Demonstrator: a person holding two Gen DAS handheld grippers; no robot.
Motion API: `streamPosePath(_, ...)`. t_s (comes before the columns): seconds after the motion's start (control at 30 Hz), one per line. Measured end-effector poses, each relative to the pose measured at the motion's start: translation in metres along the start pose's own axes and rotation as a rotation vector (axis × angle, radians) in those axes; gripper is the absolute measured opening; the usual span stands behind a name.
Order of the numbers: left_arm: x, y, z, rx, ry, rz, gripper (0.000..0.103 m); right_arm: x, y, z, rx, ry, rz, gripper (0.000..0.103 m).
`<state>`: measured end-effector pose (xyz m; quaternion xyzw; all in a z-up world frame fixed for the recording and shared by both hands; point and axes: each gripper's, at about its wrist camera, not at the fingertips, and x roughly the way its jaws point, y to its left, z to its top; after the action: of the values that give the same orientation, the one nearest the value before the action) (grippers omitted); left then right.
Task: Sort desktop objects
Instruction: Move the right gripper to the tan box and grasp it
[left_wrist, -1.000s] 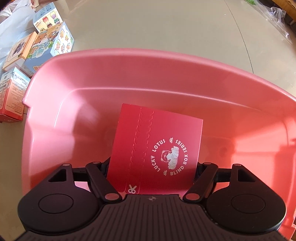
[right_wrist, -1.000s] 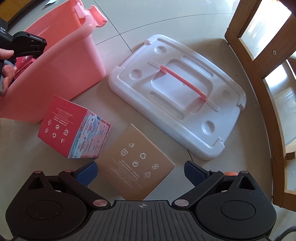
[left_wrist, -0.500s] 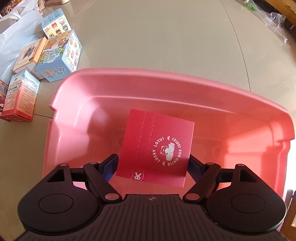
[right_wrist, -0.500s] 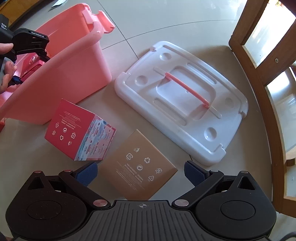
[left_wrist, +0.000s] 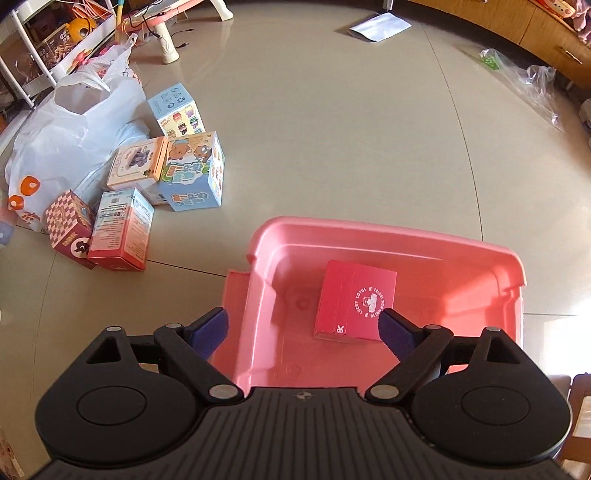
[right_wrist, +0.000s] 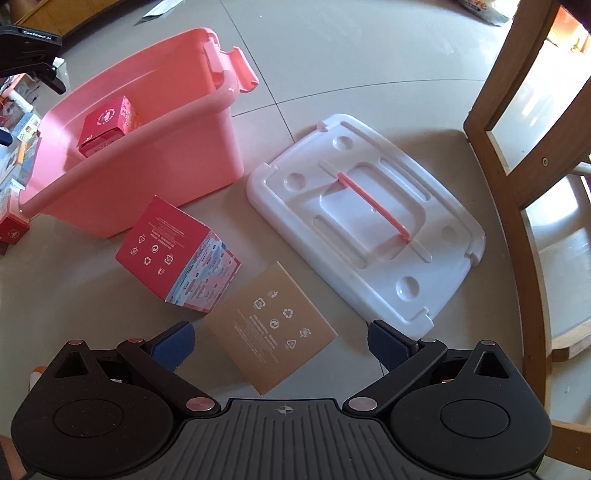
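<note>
- Since the earlier frame the left tool (left_wrist: 303, 330) has risen out of the pink bin (left_wrist: 436, 243); its jaws have just been opening and now stand wide with nothing between them, the red box (left_wrist: 354, 299) left lying on the bin's floor below.
- One white plastic bag (left_wrist: 70, 144) sits at the far left of the left-wrist view.
- Five small printed boxes (left_wrist: 147, 195) cluster just beside the bag: a checkered one, a red-and-white one, a cream one, a bear-printed one and a light blue one, several touching.
- One pink bin stands right of that cluster, open-topped, holding one red box with white round lettering.
- One envelope (left_wrist: 380, 26) and one clear bag (left_wrist: 532, 77) lie far back, well apart from the bin.
- In the right-wrist view, one red-and-pastel box (right_wrist: 177, 254) rests tilted just beside the bin's near wall.
- One brown box (right_wrist: 273, 325) lies next to it, recycling marks upward.
- The right tool (right_wrist: 279, 341) hangs above the brown box, jaws spread wide on either side, pads clear of it, gripping nothing.
- One white lid (right_wrist: 369, 221) with one pink handle lies flat to the right of the bin.
- One wooden chair frame (right_wrist: 491, 122) stands at the far right.
</note>
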<state>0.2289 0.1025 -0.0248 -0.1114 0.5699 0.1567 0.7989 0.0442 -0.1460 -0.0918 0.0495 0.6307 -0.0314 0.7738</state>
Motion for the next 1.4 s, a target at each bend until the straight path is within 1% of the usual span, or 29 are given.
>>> streamPosePath(0.13, -0.028, 0.005, -0.02, 0.085, 0.012, -0.009, 0.093, -0.007, -0.001, 0.006, -0.025, 0.005, 0.05, 0.099)
streamPosePath(0.23, -0.043, 0.007, -0.041, 0.165, 0.026, -0.024, 0.093, -0.013, 0.006, 0.013, -0.1, 0.01, 0.061, 0.099)
streamPosePath(0.33, -0.058, 0.01, -0.064, 0.236, 0.037, -0.05, 0.093, -0.022, 0.015, 0.022, -0.231, 0.005, 0.067, 0.099)
streamPosePath(0.43, -0.076, 0.013, -0.084, 0.316, 0.028, -0.072, 0.093, -0.028, 0.021, 0.032, -0.377, 0.01, 0.072, 0.099)
streamPosePath(0.53, -0.09, 0.016, -0.1, 0.367, 0.019, -0.093, 0.094, -0.03, 0.025, 0.038, -0.52, 0.029, 0.073, 0.1)
streamPosePath(0.6, -0.092, 0.019, -0.107, 0.369, 0.016, -0.103, 0.094, -0.027, 0.026, 0.041, -0.597, 0.061, 0.073, 0.1)
streamPosePath(0.67, -0.091, 0.022, -0.111, 0.359, 0.014, -0.107, 0.095, -0.022, 0.025, 0.041, -0.648, 0.08, 0.064, 0.1)
streamPosePath(0.77, -0.081, 0.024, -0.112, 0.31, 0.031, -0.101, 0.095, -0.014, 0.025, 0.04, -0.68, 0.095, 0.053, 0.1)
streamPosePath(0.87, -0.07, 0.024, -0.115, 0.3, 0.054, -0.099, 0.095, -0.004, 0.029, 0.037, -0.718, 0.111, 0.041, 0.1)
streamPosePath(1.03, -0.062, 0.019, -0.118, 0.297, 0.097, -0.129, 0.095, 0.014, 0.044, 0.03, -0.824, 0.146, 0.032, 0.1)
streamPosePath(1.1, -0.06, 0.014, -0.12, 0.305, 0.105, -0.143, 0.095, 0.024, 0.049, 0.03, -0.83, 0.169, 0.029, 0.1)
streamPosePath(1.2, -0.057, 0.008, -0.122, 0.314, 0.123, -0.164, 0.095, 0.038, 0.052, 0.029, -0.787, 0.194, 0.033, 0.1)
streamPosePath(1.33, -0.051, 0.003, -0.123, 0.308, 0.155, -0.169, 0.095, 0.056, 0.055, 0.026, -0.777, 0.217, 0.017, 0.099)
streamPosePath(1.4, -0.049, 0.002, -0.122, 0.298, 0.167, -0.175, 0.095, 0.064, 0.055, 0.024, -0.764, 0.236, 0.019, 0.096)
